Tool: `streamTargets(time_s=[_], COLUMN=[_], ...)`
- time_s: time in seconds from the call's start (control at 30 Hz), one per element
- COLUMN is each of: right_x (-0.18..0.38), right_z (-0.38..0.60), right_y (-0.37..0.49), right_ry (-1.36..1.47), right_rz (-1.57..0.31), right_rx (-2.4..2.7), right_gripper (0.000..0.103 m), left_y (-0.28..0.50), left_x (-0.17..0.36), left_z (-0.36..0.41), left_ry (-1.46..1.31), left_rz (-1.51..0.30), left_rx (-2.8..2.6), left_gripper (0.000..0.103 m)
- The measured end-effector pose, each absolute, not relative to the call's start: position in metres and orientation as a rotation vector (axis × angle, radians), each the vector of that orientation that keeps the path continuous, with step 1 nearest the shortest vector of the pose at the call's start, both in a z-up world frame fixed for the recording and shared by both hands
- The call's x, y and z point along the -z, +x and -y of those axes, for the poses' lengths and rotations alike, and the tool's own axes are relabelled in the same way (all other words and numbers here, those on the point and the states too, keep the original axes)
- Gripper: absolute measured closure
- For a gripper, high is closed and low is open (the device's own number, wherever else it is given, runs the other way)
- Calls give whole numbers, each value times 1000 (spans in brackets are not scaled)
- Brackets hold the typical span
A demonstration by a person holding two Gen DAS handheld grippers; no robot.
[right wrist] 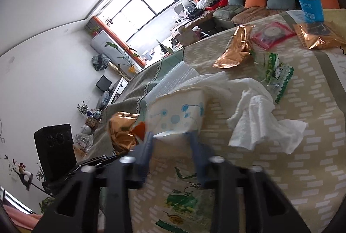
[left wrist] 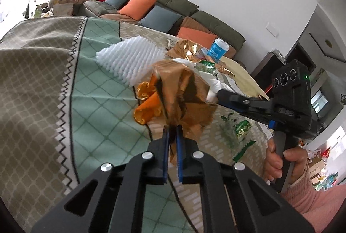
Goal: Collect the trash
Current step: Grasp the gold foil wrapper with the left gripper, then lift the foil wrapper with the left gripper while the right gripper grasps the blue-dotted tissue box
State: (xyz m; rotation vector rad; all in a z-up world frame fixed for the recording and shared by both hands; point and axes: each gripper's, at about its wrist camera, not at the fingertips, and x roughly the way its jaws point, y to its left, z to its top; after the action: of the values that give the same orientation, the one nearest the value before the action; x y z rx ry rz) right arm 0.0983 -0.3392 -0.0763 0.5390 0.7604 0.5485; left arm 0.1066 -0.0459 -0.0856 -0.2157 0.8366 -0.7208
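Copper-coloured crinkled foil wrapper (left wrist: 183, 101) sits clamped in your left gripper (left wrist: 172, 140), whose blue pads are pinched together on its lower edge and hold it above the green and beige patterned tablecloth (left wrist: 43, 85). Just left of the foil, curled orange peel (left wrist: 147, 107) lies on the cloth, and behind it rests a white ridged foam sheet (left wrist: 129, 57).

Moving right, your right gripper (right wrist: 170, 137) has its fingers at the near edge of a white tissue packet with blue dots (right wrist: 179, 111). The right wrist view shows a gap between the blurred fingers, with the packet's edge in it, so I judge it a grip on the packet rather than an empty close.

Further right, much is left: a crumpled white paper towel (right wrist: 259, 120), a clear wrapper with green print (right wrist: 274, 75), two more copper foil wrappers (right wrist: 235, 49), a red packet (right wrist: 272, 34) and a blue and white lidded cup (right wrist: 309, 3) all lie on the cloth. No bin or bag shows in either view, so the collecting looks barely begun.
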Motion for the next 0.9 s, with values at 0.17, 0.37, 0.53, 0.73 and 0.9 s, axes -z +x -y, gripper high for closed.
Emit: streamTargets(time_s=[0.17,0.37,0.53,0.73,0.9], right_x=[77,77,85,90,82], right_z=[331,340,332,324,326], right_y=[102,111,134,139,128], right_ry=[543,605,616,607,587], right_rz=[-776,-770,-842,-848,-805], right_rx=[-557,-526,-512,-533,-524], right_gripper=[94,38,33,42,47], left_y=[101,95,91,87,82], left_x=[84,84,83,81,79], left_z=[26,7,-2,-14,-28], left_ry=[-244,-272,-285,-295,-306], left_rz=[-823,-814,-803,-791,-779], left_rx=[694,669,662,642,623], left_gripper=[95,95,96,96,96])
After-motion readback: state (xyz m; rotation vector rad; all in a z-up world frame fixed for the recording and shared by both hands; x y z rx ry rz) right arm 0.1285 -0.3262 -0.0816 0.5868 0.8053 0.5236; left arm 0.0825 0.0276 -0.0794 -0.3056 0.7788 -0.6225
